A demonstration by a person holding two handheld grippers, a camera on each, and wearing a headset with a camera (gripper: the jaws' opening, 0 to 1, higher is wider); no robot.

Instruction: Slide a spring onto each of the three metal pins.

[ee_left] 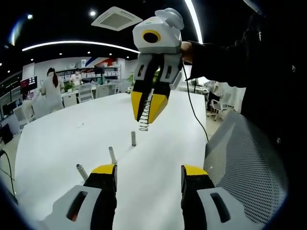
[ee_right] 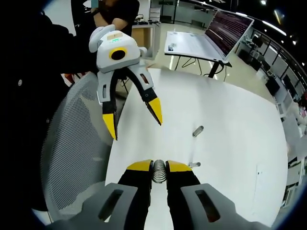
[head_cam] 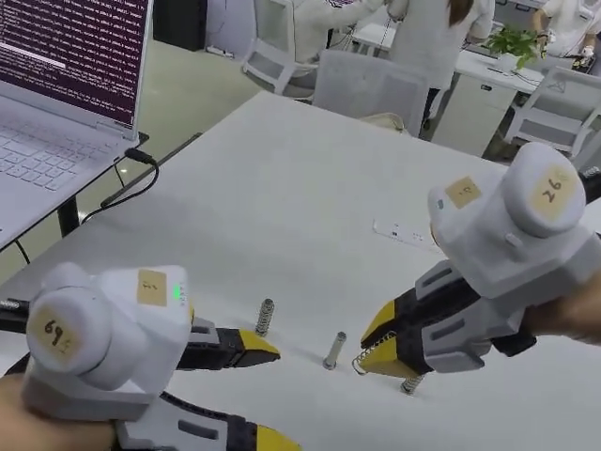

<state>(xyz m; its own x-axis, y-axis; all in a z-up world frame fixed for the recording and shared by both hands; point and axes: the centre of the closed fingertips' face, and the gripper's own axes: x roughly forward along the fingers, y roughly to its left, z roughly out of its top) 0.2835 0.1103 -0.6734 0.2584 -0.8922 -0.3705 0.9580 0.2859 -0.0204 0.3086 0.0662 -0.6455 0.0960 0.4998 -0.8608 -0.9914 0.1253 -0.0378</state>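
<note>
- In the head view the right pin [head_cam: 410, 383] is half hidden under the jaws of the right hand-held gripper [head_cam: 361, 355]. Only its lower end shows, and that end looks coiled.
- The lower jaw of the left hand-held gripper [ee_left: 148, 173] is cut off by the bottom edge of the head view.
- The spring [ee_right: 159, 171] is a thin bare-metal coil, pinched across its middle between the right hand-held gripper's yellow tips. In the left gripper view it hangs below those tips with its loose end above the counter [head_cam: 282, 207].
- The left hand-held gripper's jaws are spread wide with nothing between them. It sits low over the near edge of the counter.
- The left pin [head_cam: 266, 317] stands upright and looks ribbed along its length, as if coiled. It is too small to be sure.
- The middle pin [head_cam: 334, 349] is a smooth grey post tilting slightly. It is just beside the held spring and apart from it.
- The three pins stand in a loose row on the white counter between the two hand-held grippers.
- A laptop [head_cam: 56, 113] is cropped at the head view's left edge.
</note>
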